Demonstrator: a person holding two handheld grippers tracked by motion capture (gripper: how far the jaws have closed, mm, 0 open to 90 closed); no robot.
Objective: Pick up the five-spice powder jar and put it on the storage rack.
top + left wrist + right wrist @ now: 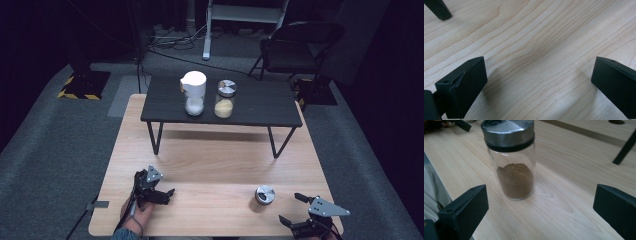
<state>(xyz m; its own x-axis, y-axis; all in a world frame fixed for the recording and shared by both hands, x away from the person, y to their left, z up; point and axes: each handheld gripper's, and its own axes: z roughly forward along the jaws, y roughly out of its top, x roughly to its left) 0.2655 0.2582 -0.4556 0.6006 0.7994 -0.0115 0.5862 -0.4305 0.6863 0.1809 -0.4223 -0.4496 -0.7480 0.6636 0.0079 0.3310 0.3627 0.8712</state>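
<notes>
A small glass jar (264, 196) with a metal lid and brown powder stands on the wooden table (210, 165) near the front right. In the right gripper view the same jar (510, 160) stands upright just beyond the jaws and a little to their left, untouched. My right gripper (292, 207) (540, 212) is open, to the right of the jar. At the front left, my left gripper (166, 196) (539, 85) is open low over bare wood, holding nothing.
A low black stand (250, 107) on thin legs sits at the back of the table. It carries a white-lidded jar of white powder (194, 92) and a metal-lidded jar of yellow powder (225, 99). A folding chair (300, 45) and cables lie beyond.
</notes>
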